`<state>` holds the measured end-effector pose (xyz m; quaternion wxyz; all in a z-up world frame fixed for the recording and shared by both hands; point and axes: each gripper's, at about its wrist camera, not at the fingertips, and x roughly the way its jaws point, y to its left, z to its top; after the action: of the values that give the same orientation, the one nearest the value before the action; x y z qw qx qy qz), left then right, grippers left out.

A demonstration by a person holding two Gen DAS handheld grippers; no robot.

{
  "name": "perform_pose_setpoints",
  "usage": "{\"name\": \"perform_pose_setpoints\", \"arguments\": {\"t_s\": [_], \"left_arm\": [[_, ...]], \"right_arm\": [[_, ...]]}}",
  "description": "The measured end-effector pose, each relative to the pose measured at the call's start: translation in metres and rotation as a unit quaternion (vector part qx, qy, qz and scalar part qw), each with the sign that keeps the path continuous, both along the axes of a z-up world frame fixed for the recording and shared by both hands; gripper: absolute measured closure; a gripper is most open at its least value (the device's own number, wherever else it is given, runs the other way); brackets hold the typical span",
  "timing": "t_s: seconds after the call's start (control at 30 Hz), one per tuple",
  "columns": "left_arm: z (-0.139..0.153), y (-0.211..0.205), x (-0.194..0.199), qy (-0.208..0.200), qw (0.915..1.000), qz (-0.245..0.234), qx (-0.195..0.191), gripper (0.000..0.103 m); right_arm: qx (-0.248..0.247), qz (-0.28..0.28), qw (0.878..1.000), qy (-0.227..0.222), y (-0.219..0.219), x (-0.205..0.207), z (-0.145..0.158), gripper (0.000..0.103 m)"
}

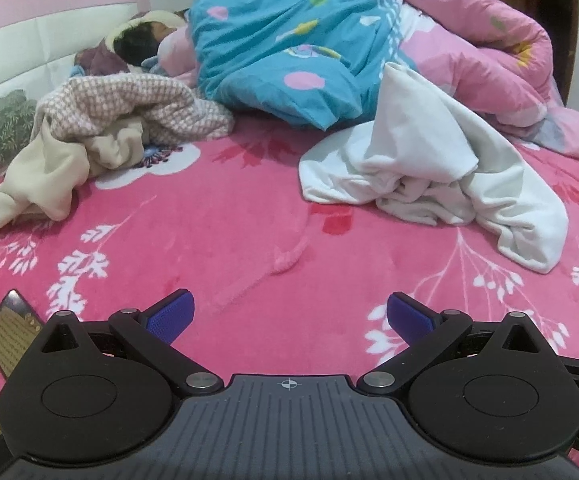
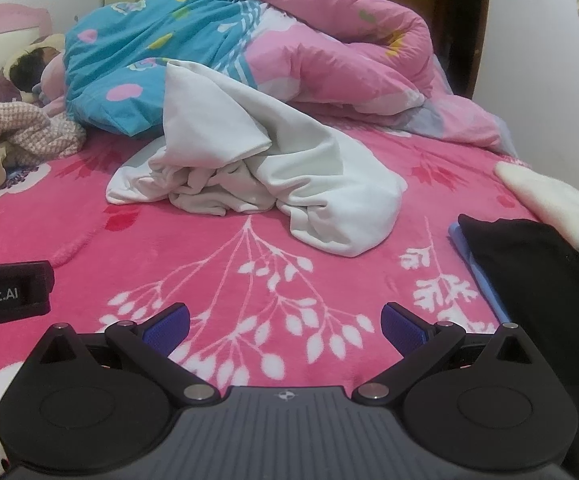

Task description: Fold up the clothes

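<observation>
Two grippers, both spread wide with nothing between the blue pads: left gripper (image 1: 290, 316) and right gripper (image 2: 285, 322), each poised above a bed covered by one bright pink blanket (image 1: 217, 240) printed with white leaf sprays.

One crumpled white garment (image 1: 429, 168), unfolded, heaped at about 1 o'clock of the left gripper and well apart from it; from the right wrist, the same white garment (image 2: 257, 160) at roughly 12 o'clock, likewise untouched.

One checked pink-and-white garment (image 1: 141, 108) bunched with one cream cloth (image 1: 41, 176) at 10 o'clock in the left view.

At 3 o'clock of the right view, on the bed's edge, one black folded piece (image 2: 529, 272) lying atop one light blue piece (image 2: 473, 256), one cream-white piece (image 2: 545, 192) just behind; more dark items at the frame edge, too cut off to count.

Two quilts piled at the far side: one teal quilt (image 1: 281, 48) with coloured spots, one pink quilt (image 1: 477, 32) bundled beside it at 1 o'clock. One person (image 1: 141, 40) lying at the head end, mostly under the teal quilt.

Padded white-and-pink headboard (image 1: 29, 36) at 10 o'clock, pale wall behind, dark wooden door frame (image 2: 461, 20) at 1 o'clock.
</observation>
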<state>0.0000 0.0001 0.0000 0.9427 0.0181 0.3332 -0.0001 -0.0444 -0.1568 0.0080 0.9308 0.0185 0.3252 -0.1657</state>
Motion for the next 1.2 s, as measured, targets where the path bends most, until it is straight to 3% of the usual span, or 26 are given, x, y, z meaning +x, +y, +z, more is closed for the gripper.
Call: {"name": "perform_pose_setpoints", "arguments": {"t_s": [1.2], "left_arm": [[0.001,0.009,0.003,-0.016,0.9998,0.001,-0.011,0.000]], "right_arm": [[0.001,0.008,1.000,0.005,0.011,0.006,0.000,0.000]]}}
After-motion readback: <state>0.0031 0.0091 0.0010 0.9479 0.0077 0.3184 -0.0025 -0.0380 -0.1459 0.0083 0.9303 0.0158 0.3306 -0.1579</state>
